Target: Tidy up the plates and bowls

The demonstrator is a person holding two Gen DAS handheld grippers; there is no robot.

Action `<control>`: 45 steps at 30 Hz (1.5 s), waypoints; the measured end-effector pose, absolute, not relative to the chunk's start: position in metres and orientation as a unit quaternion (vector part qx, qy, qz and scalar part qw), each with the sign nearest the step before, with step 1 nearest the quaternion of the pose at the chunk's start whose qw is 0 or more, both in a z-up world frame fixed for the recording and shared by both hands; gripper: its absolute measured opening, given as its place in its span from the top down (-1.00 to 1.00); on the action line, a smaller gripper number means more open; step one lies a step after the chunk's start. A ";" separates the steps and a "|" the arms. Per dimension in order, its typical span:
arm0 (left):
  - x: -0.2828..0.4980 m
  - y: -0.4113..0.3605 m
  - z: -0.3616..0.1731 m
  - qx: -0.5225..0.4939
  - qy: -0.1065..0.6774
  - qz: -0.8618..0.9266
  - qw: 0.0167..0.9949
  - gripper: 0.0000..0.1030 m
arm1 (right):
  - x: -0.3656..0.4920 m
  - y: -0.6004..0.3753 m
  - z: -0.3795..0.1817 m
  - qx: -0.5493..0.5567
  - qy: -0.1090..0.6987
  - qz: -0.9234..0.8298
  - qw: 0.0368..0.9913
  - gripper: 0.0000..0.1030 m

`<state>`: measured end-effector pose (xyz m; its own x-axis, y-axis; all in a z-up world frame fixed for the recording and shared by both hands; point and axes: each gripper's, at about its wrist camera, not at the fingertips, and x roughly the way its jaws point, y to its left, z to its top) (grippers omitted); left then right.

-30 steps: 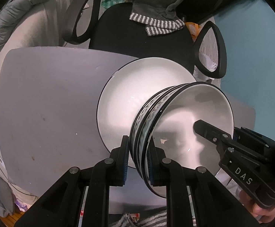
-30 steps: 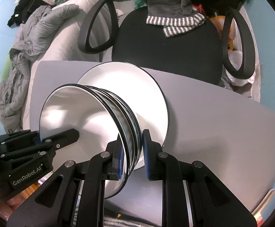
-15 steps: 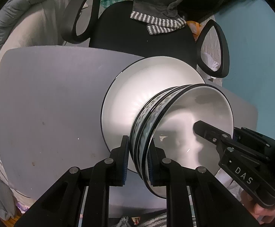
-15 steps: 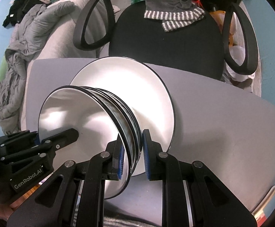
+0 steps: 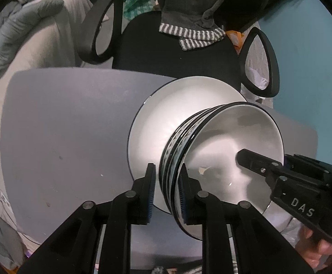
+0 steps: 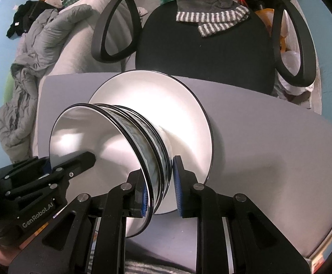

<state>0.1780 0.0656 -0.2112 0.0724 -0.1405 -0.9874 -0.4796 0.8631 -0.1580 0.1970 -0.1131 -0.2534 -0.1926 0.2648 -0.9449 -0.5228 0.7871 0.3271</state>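
Observation:
A stack of black-rimmed white bowls (image 5: 230,146) (image 6: 93,141) sits on a white plate (image 5: 166,116) (image 6: 166,100) on the grey table. My left gripper (image 5: 166,189) straddles the stack's left rim, with a small gap showing at the outer pad. My right gripper (image 6: 160,185) straddles the opposite rim, its outer pad also slightly off the bowls. Each gripper shows in the other's view, one finger reaching inside the top bowl (image 5: 252,159) (image 6: 79,159).
The grey table (image 5: 63,137) (image 6: 268,148) stretches to either side of the plate. A black office chair (image 5: 177,52) (image 6: 207,52) with a striped garment stands behind the table. Grey bedding (image 6: 35,52) lies at the left.
Both grippers' jaws have opened slightly off the bowl rims. The bowl stack now rests on the plate, and both views have shifted a little.

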 end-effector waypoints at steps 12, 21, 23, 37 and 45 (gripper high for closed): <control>0.164 0.075 -0.189 -0.231 0.639 0.153 0.717 0.10 | 0.194 -0.121 -0.232 -0.121 0.675 0.281 0.672 0.08; 0.149 0.068 -0.149 -0.228 0.599 0.145 0.754 -0.30 | 0.185 -0.126 -0.204 -0.119 0.655 0.280 0.692 -0.21; 0.143 0.066 -0.139 -0.223 0.590 0.143 0.762 -0.36 | 0.183 -0.129 -0.197 -0.119 0.649 0.274 0.700 -0.21; 0.110 0.040 -0.091 -0.209 0.558 0.135 0.792 -0.56 | 0.162 -0.159 -0.128 -0.117 0.593 0.267 0.751 -0.42; 0.099 0.033 -0.051 -0.217 0.528 0.138 0.810 -0.62 | 0.150 -0.165 -0.086 -0.127 0.555 0.285 0.771 -0.43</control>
